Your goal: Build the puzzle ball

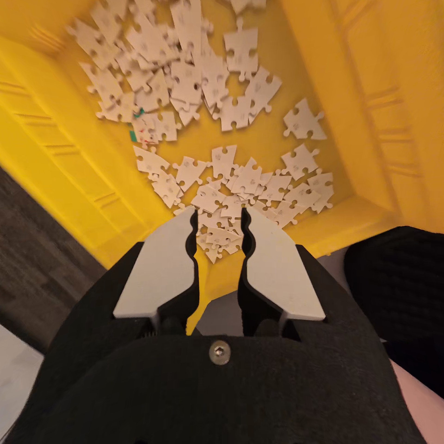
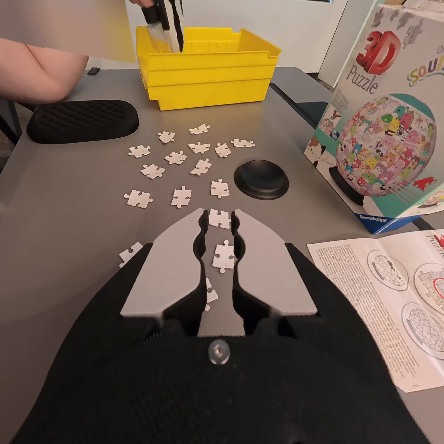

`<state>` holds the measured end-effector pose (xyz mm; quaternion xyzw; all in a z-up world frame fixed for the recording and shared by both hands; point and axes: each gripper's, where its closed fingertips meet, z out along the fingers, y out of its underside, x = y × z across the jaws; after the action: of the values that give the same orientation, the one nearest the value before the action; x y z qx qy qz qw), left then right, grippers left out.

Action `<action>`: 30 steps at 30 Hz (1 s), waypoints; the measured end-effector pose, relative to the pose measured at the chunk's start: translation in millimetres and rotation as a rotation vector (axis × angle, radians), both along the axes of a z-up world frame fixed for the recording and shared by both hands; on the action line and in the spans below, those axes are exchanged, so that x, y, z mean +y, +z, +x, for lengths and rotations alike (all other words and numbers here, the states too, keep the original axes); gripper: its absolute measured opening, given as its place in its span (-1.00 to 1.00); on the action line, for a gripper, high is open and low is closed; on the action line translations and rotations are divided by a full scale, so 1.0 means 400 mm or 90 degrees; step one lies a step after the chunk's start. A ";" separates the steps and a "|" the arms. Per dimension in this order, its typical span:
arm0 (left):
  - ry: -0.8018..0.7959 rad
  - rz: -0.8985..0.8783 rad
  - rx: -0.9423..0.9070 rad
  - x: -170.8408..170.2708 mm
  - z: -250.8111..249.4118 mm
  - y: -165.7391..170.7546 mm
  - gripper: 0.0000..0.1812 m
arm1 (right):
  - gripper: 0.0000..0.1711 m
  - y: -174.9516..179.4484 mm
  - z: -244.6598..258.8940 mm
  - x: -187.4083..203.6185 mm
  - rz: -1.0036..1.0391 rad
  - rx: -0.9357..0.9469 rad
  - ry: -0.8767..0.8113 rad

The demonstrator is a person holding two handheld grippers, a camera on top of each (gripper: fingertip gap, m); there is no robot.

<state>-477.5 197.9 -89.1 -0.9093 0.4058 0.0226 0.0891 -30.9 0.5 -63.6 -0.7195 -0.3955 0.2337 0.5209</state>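
**Two grippers at the yellow bin and the laid-out pieces**

Left wrist view: the left gripper [image 1: 219, 211] hangs over the near inner corner of the yellow bin [image 1: 79, 153], jaws apart and holding nothing. Loose puzzle pieces [image 1: 242, 189], pale backs up, lie heaped on the bin floor directly beyond the fingertips; a second, blurred heap [image 1: 168, 72] lies toward the far wall of the bin, with one printed piece [image 1: 144, 129] at its near edge.

Right wrist view: the right gripper [image 2: 219, 212] sits on the near side of the bin, low over the grey table [image 2: 72, 228], jaws apart and empty. A single piece [image 2: 219, 218] lies on the table between its fingertips; whether the pads touch it cannot be told. More pieces [image 2: 176, 157] are spread face-down between the gripper and the bin. The black stand [image 2: 261, 179] sits to the right of these pieces, the puzzle box [image 2: 389, 125] farther right, the instruction sheet [image 2: 384, 300] nearer than the box. A black pad [image 2: 81, 121] lies left of the bin's front.
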 end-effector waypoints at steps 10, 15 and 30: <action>0.016 -0.071 0.052 0.017 -0.047 -0.087 -0.54 | -0.77 -0.025 -0.005 -0.005 -0.026 -0.017 0.014; -0.014 -0.087 0.068 0.015 -0.050 -0.108 -0.54 | -0.77 -0.023 -0.004 -0.006 -0.024 -0.017 0.013; -0.036 -0.111 0.104 0.015 -0.068 -0.146 -0.64 | -0.77 -0.021 -0.004 -0.010 -0.026 -0.019 0.017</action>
<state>-504.9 204.0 -147.6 -0.8969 0.4377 0.0585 -0.0231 -32.4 -3.4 -71.9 -0.7280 -0.4077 0.2377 0.4974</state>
